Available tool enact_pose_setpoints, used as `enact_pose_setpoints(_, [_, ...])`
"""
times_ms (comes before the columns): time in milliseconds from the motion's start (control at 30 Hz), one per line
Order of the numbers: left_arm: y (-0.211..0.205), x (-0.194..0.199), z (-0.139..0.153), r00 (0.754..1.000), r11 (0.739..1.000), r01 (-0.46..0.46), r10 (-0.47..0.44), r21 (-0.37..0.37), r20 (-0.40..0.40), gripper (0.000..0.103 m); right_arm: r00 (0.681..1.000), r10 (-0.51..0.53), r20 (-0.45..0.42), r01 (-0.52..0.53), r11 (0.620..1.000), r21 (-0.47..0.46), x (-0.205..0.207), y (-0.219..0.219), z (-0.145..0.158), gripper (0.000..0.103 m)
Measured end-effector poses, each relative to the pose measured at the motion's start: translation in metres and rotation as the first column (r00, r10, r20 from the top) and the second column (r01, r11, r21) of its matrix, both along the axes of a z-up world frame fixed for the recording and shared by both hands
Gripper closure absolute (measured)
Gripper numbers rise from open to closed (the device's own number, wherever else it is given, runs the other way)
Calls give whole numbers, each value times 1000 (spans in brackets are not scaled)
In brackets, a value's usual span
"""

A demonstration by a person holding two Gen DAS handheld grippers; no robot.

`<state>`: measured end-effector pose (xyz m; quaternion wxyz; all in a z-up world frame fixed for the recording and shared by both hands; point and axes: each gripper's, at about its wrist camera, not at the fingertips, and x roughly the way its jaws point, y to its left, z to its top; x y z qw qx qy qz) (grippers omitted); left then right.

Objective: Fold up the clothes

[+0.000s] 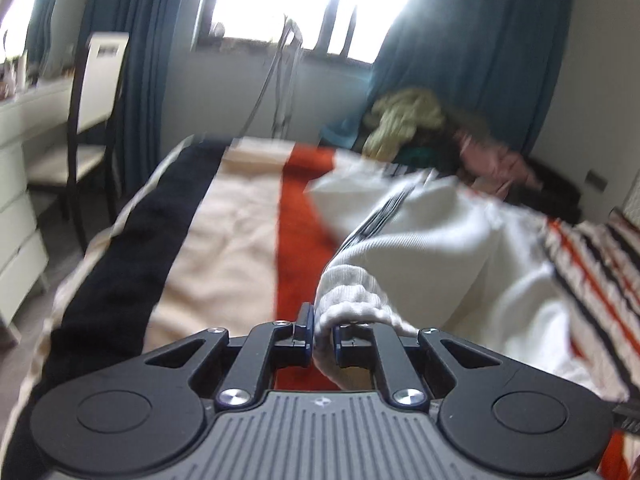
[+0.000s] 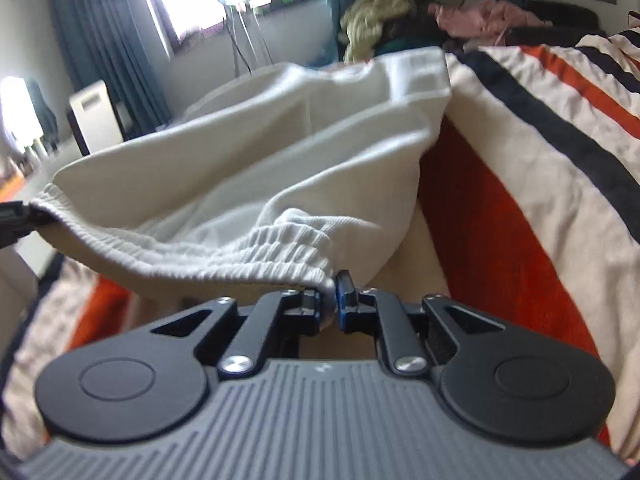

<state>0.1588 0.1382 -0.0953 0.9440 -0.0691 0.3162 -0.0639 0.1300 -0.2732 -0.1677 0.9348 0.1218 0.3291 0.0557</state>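
1. The left gripper has its two black fingers with blue pads pinched on the ribbed, gathered waistband of a white garment; the elastic bunches into soft ridges just above the pads.
2. The right gripper is likewise clamped on the same elastic waistband, at a crumpled, puckered stretch of it. From there the band runs left as a long ribbed strip to the left gripper's black tip at the frame edge.
3. The white garment looks like shorts or trousers of smooth, matte woven cloth. It hangs between the two grippers, lifted at the waist, and sags in broad folds onto the bed. A dark striped strip runs along its side in the left wrist view, though motion blur hides its detail. In the right wrist view the far hem ends in a flat stitched band.
4. Under it lies a bedspread with wide stripes of cream, orange-red and black, its surface soft and slightly fuzzy.
5. Past the end of the bed sits a heap of crumpled clothes: a yellow-green piece, a pink one and darker ones.
6. Teal curtains in long vertical pleats frame a bright window. At the left stand a dark-framed chair with a pale back and white drawers.
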Motion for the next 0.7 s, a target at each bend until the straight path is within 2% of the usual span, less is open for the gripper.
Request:
enact_pose_setpoints(167, [7, 5, -17, 997, 1000, -3, 2, -3, -79, 93, 1000, -4, -23, 4, 1000, -8, -7, 2, 0, 87])
enact_pose_setpoints(333, [7, -6, -8, 994, 999, -10, 6, -35, -109, 92, 999, -3, -54, 6, 999, 49, -20, -2, -2, 87])
enact_pose_setpoints(400, [10, -15, -1, 994, 998, -15, 8, -58, -111, 88, 999, -8, -52, 13, 996, 84, -26, -5, 0, 87])
enact_pose_setpoints(433, [12, -19, 2, 994, 997, -18, 10, -69, -111, 84, 999, -11, -50, 16, 995, 98, -29, -6, 2, 87])
enact_pose_setpoints(500, [19, -32, 10, 995, 995, -14, 4, -103, -98, 68, 999, -16, -44, 21, 992, 126, -35, -8, 6, 87])
enact_pose_setpoints(533, [22, -39, 14, 997, 993, -11, 1, -120, -83, 55, 999, -18, -40, 24, 990, 142, -39, -9, 7, 87])
enact_pose_setpoints(567, [23, -46, 17, 998, 991, -9, 0, -131, -68, 48, 999, -19, -37, 24, 986, 164, -41, -11, 8, 87])
enact_pose_setpoints(600, [25, -51, 22, 999, 990, -13, 7, -138, -49, 47, 999, -22, -37, 28, 981, 189, -44, -13, 8, 86])
enact_pose_setpoints(633, [26, -53, 26, 999, 989, -21, 17, -147, -28, 45, 999, -39, -38, 46, 976, 212, -46, -17, 7, 79])
enact_pose_setpoints(667, [27, -55, 29, 1000, 987, -30, 29, -156, -8, 38, 997, -68, -38, 75, 971, 227, -47, -20, 7, 72])
enact_pose_setpoints(700, [26, -55, 32, 999, 986, -27, 30, -165, 17, 34, 995, -93, -33, 98, 967, 236, -47, -23, 8, 53])
